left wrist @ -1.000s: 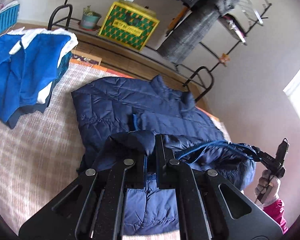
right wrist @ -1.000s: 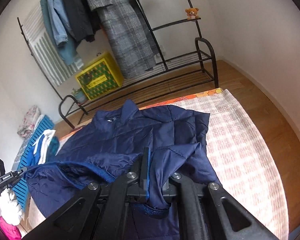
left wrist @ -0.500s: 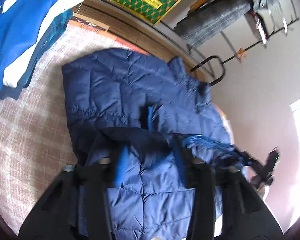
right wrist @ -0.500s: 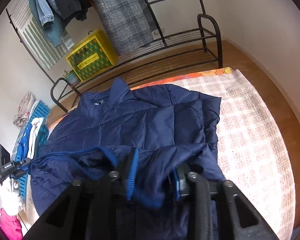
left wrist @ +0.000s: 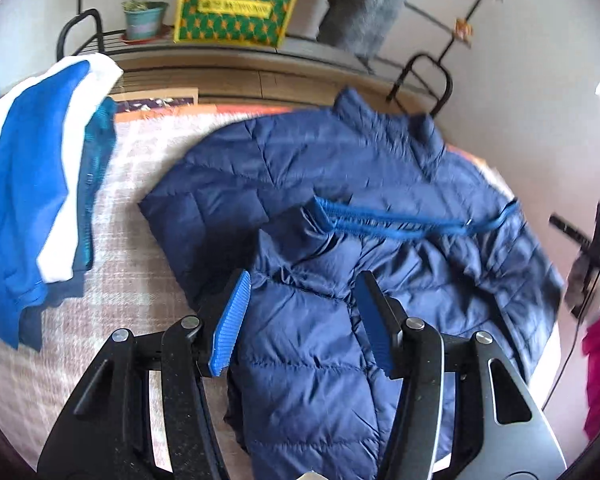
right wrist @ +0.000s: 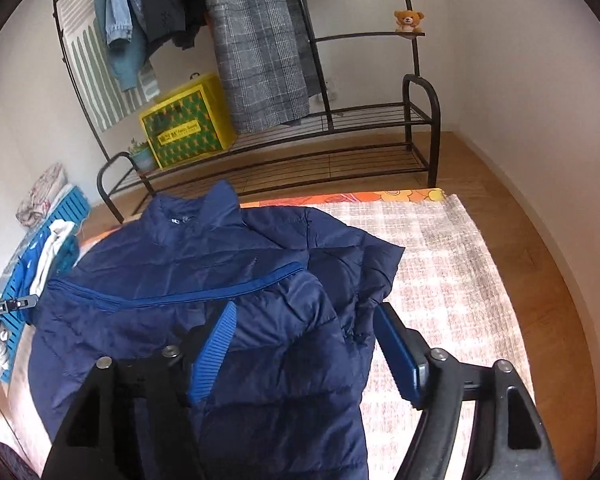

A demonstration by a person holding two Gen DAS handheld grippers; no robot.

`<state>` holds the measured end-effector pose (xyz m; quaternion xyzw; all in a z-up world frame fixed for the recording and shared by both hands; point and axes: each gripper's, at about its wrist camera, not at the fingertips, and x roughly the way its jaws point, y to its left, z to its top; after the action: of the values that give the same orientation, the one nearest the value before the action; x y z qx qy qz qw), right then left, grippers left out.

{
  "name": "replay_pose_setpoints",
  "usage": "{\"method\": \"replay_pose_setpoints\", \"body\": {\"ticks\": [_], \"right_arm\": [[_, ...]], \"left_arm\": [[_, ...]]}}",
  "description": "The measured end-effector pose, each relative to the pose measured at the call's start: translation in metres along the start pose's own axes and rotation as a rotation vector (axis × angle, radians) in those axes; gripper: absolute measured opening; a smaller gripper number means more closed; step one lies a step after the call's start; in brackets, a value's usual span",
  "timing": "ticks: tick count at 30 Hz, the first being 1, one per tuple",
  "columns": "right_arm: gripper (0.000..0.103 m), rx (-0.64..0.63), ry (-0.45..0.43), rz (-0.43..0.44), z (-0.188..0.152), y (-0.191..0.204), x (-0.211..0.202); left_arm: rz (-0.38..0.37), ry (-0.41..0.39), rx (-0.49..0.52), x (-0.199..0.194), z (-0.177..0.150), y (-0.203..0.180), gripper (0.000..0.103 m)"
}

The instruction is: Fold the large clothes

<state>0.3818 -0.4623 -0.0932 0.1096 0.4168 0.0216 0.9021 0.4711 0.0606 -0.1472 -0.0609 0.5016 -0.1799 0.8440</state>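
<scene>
The navy puffer jacket [left wrist: 340,216] lies spread on the checked blanket [left wrist: 132,208], filling the middle of both wrist views, its collar toward the top of the frame and its lower part folded up over the body so the bright blue hem band [left wrist: 400,226] runs as a stripe across the centre. In the left wrist view the left gripper [left wrist: 302,292] sits at the bottom centre with its jaws opening, the blue pads [left wrist: 232,320] parted over the quilted fabric and pressing on none of it. In the right wrist view the right gripper [right wrist: 306,322] at the bottom is likewise opening, wider, with the jacket's edge lying loose between its pads. A blue and white garment [left wrist: 32,184] rests at the left edge, a yellow-green box [left wrist: 236,2] and a potted plant [left wrist: 142,18] stand on the black rack [right wrist: 340,120] at the top, and a grey plaid coat [right wrist: 256,40] hangs above
</scene>
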Motion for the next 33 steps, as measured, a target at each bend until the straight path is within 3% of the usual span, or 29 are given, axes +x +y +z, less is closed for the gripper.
{"method": "replay_pose_setpoints", "body": {"ticks": [5,7,8,9,10,12,18,23,25,26,27,29,33], "right_arm": [[0.075,-0.041,0.071,0.004,0.006,0.006,0.042],[0.07,-0.059,0.121,0.021,0.008,0.012,0.061],[0.045,-0.066,0.144,0.023,0.007,0.013,0.068],[0.012,-0.074,0.183,0.018,0.005,0.017,0.077],[0.006,-0.092,0.192,-0.007,0.002,0.021,0.082],[0.0,-0.136,0.164,-0.037,-0.003,0.03,0.08],[0.0,-0.13,0.055,-0.047,0.004,0.036,0.05],[0.0,-0.119,0.032,-0.04,0.022,0.032,0.043],[0.033,-0.073,0.079,0.021,0.024,0.022,0.05],[0.07,-0.053,0.095,0.036,0.024,0.018,0.054],[0.084,-0.044,0.093,0.033,0.024,0.014,0.058],[0.084,-0.057,0.094,0.019,0.021,0.011,0.064],[0.083,-0.045,0.142,0.014,0.013,0.005,0.09]], "left_arm": [[0.037,0.015,0.053,0.023,0.005,-0.01,0.056],[0.04,0.019,0.075,0.03,0.008,-0.015,0.054],[0.043,0.021,0.085,0.033,0.008,-0.016,0.039],[0.051,0.03,0.092,0.037,0.009,-0.017,0.012],[0.059,0.04,0.097,0.041,0.009,-0.018,0.003],[0.064,0.042,0.101,0.046,0.009,-0.018,0.002],[0.09,-0.041,0.112,0.032,0.016,-0.017,0.0],[0.066,-0.101,0.104,0.016,0.027,-0.009,0.0],[0.025,-0.095,0.058,0.015,0.03,0.001,0.0],[-0.009,-0.082,0.04,0.017,0.031,0.005,0.014],[-0.024,-0.075,0.032,0.018,0.032,0.008,0.042],[-0.035,-0.089,0.031,0.02,0.031,0.01,0.075],[-0.012,-0.042,0.072,0.042,0.027,0.009,0.077]]}}
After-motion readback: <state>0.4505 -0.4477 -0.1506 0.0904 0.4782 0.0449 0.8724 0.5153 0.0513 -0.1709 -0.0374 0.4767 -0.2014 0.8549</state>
